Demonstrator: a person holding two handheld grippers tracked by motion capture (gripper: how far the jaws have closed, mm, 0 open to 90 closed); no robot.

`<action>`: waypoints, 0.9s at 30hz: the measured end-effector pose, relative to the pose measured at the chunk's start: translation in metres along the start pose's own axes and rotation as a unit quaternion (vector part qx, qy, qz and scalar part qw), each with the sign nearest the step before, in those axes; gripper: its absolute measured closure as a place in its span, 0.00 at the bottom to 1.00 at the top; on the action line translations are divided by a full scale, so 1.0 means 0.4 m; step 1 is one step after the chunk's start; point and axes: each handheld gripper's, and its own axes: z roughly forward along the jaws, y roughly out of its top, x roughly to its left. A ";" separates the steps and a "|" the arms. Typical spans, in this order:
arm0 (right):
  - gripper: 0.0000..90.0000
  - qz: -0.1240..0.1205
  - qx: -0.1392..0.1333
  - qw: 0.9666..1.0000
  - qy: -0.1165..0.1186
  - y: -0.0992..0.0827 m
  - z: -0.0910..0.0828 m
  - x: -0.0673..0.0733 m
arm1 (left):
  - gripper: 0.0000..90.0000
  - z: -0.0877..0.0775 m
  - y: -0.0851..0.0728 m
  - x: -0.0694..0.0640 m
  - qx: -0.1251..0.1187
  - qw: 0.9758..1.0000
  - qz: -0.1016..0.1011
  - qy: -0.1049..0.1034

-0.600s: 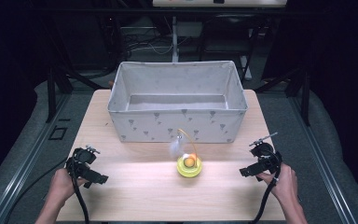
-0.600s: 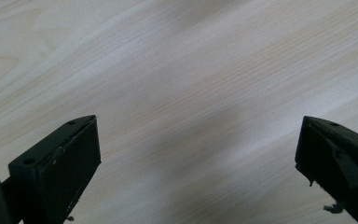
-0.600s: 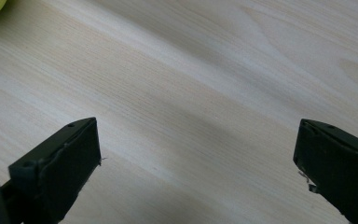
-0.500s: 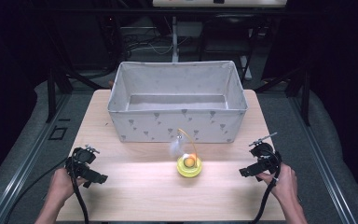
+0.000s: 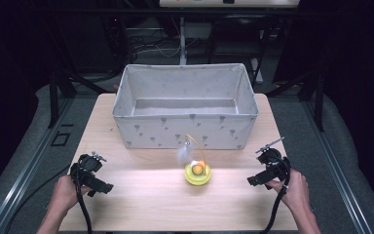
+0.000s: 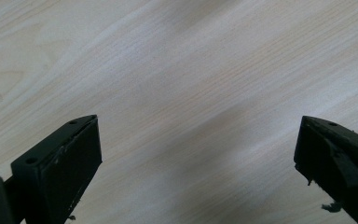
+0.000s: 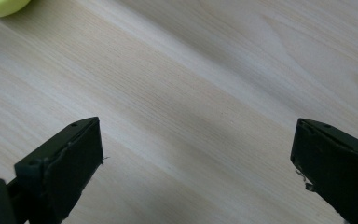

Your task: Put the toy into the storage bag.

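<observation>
A small yellow-green round toy [image 5: 197, 173] with an orange ball in it and a thin wire arching up to a white feather [image 5: 183, 152] stands on the wooden table [image 5: 141, 200] in front of the bin. A hand holds my left gripper [image 5: 107, 187] at the table's front left, jaws wide open over bare wood [image 6: 196, 116]. On the front right a hand holds my right gripper [image 5: 251, 181], likewise open, pointing toward the toy. The toy's yellow-green edge [image 7: 0, 6] shows at the top left corner of the right gripper view.
A large grey fabric bin [image 5: 185, 107] with a small dark pattern stands open at the back of the table; nothing shows inside it. Dark frames and cables surround the table. Free wood lies between the two grippers along the front edge.
The feather on the toy has wobbled slightly. Both grippers stay about where they were.
</observation>
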 end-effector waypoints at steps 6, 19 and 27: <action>0.03 -0.013 0.001 1.000 -0.006 0.008 -0.006 0.016 | 0.01 0.000 -0.002 0.002 -0.001 1.000 0.002 0.000; 0.05 -0.023 0.011 1.000 0.001 0.010 0.002 0.024 | 0.01 0.003 -0.002 0.003 0.005 1.000 0.007 0.001; 0.05 -0.042 0.014 0.999 0.003 0.028 -0.017 0.055 | 0.01 0.004 -0.002 -0.001 0.003 1.000 0.009 0.004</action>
